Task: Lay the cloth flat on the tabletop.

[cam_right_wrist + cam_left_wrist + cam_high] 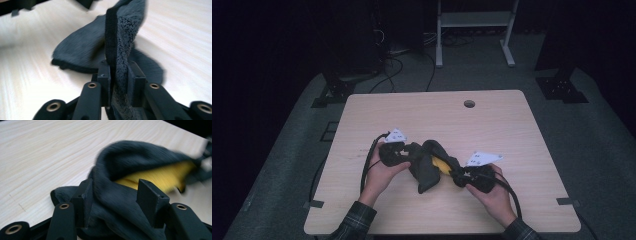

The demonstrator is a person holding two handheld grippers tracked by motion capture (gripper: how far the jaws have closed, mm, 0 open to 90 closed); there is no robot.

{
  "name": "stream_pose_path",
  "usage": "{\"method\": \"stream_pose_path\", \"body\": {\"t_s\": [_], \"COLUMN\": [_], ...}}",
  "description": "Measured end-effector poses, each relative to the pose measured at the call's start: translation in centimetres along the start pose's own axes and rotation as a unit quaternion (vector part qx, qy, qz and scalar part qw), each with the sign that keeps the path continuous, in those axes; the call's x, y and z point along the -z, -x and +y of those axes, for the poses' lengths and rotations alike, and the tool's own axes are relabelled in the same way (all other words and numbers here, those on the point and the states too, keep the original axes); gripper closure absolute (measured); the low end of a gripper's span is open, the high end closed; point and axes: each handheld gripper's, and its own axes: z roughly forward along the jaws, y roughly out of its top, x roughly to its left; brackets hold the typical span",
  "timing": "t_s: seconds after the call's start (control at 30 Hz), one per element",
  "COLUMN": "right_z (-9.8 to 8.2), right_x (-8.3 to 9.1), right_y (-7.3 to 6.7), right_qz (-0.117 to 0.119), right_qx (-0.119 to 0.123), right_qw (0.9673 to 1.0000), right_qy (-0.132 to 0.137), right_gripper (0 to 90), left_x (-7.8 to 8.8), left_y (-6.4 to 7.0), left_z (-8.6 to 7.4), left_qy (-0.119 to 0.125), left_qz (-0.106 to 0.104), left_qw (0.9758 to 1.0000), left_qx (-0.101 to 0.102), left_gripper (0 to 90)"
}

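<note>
A dark grey fleecy garment (427, 170) with a yellow part (442, 165) lies bunched on the wooden table (437, 115) between my two hands. My left gripper (410, 152) reaches into it from the left. In the left gripper view its jaws stand apart (116, 195), and the dark cloth (135, 157) with the yellow lining (160, 176) lies loosely between them. My right gripper (458, 176) comes in from the right. In the right gripper view it is shut (119, 72) on the garment's thick hemmed edge (123, 32), which stands up from between the jaws.
A round cable hole (469, 104) sits near the table's far edge. Bare wood surrounds the garment on all sides. Beyond the table are a white metal frame (474, 20), cables and black stands on a grey floor.
</note>
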Motion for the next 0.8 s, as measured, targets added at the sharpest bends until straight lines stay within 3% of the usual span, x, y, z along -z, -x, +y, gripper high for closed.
{"method": "stream_pose_path", "body": {"t_s": [0.13, 0.17, 0.2, 0.23, 0.4, 0.43, 0.53, 0.6, 0.63, 0.67, 0.7, 0.77, 0.8], "right_z": [0.6, 0.6, 0.6, 0.6, 0.6, 0.7, 0.7, 0.8, 0.8, 0.8, 0.8, 0.8, 0.8], "right_x": [1.6, 1.8, 1.8, 2.1, 2.1, 2.0, 2.0, 2.0, 2.1, 2.1, 2.1, 2.1, 2.2], "right_y": [2.2, 2.6, 2.6, 3.5, 4.3, 4.5, 4.6, 4.7, 4.7, 4.7, 4.8, 4.9, 4.9], "right_qz": [-0.020, -0.021, -0.021, -0.027, -0.029, -0.029, -0.028, -0.028, -0.029, -0.029, -0.029, -0.030, -0.031], "right_qx": [-0.020, -0.026, -0.026, -0.034, -0.041, -0.040, -0.040, -0.040, -0.040, -0.040, -0.041, -0.041, -0.044], "right_qw": [0.9994, 0.9992, 0.9992, 0.9988, 0.9986, 0.9986, 0.9986, 0.9986, 0.9986, 0.9986, 0.9986, 0.9985, 0.9984], "right_qy": [0.019, 0.020, 0.020, 0.023, 0.020, 0.018, 0.018, 0.018, 0.019, 0.019, 0.019, 0.019, 0.020], "right_gripper": [80.0, 80.1, 80.1, 80.6, 80.6, 80.6, 80.6, 80.6, 80.6, 80.6, 80.6, 80.6, 80.6], "left_x": [0.9, 0.9, 0.9, 0.7, 0.1, -0.3, -0.7, -1.2, -1.7, -1.7, -1.9, -2.4, -2.5], "left_y": [1.8, 2.9, 2.9, 4.0, 6.0, 6.7, 7.0, 7.2, 7.2, 7.2, 7.1, 6.9, 6.7], "left_z": [-0.5, -1.0, -1.0, -1.5, -2.4, -2.9, -3.4, -3.7, -4.0, -4.0, -4.2, -4.6, -4.7], "left_qy": [0.001, -0.003, -0.003, -0.008, -0.026, -0.037, -0.054, -0.069, -0.086, -0.086, -0.094, -0.114, -0.120], "left_qz": [-0.012, -0.020, -0.020, -0.026, -0.036, -0.036, -0.035, -0.016, 0.002, 0.002, 0.019, 0.036, 0.038], "left_qw": [0.9997, 0.9994, 0.9994, 0.9988, 0.9973, 0.9961, 0.9946, 0.9931, 0.9907, 0.9907, 0.9888, 0.9845, 0.9840], "left_qx": [-0.019, -0.030, -0.030, -0.039, -0.059, -0.072, -0.082, -0.094, -0.106, -0.106, -0.115, -0.128, -0.126], "left_gripper": [46.6, 46.9, 47.3, 47.5, 47.2, 46.4, 44.4, 41.8, 42.1, 43.2, 43.2, 48.3, 54.8]}}
